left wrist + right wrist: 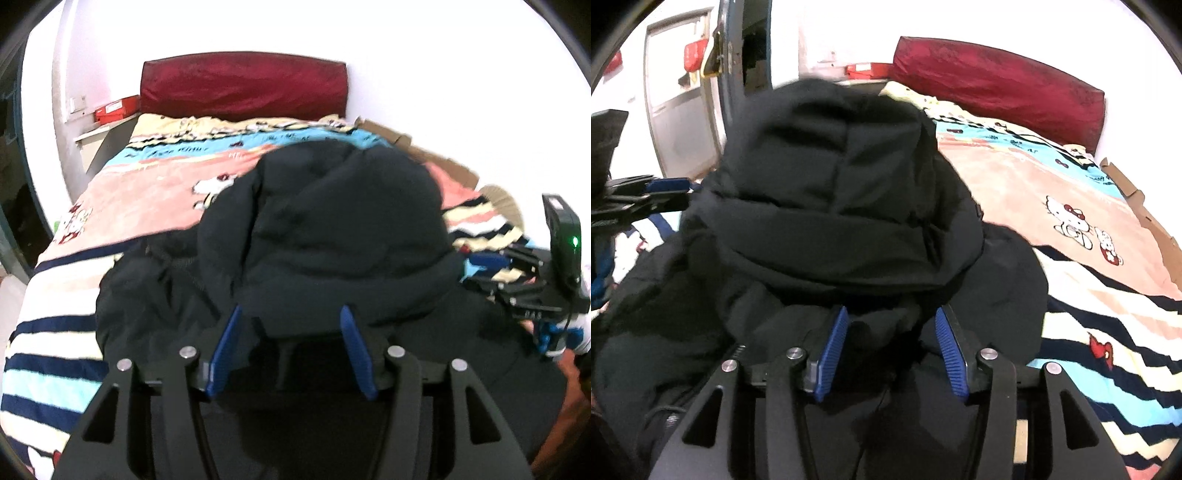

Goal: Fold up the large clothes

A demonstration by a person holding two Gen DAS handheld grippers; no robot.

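Observation:
A large black padded jacket [332, 229] lies bunched on the bed, its hood humped up toward the headboard; it also fills the right wrist view [842, 206]. My left gripper [291, 321] is open, its blue pads on either side of a thick fold of the jacket's near edge. My right gripper [892, 321] is open too, its blue pads [836, 343] straddling another bunched fold. The right gripper also shows at the right edge of the left wrist view [532, 291], and the left gripper at the left edge of the right wrist view [646, 195].
The bed carries a striped cartoon-cat blanket [147, 192] and a dark red headboard cushion [243, 86]. A red box [116, 109] sits on a bedside shelf. Cardboard [1145, 206] lines the bed's far side. A door [683, 103] stands beyond the bed.

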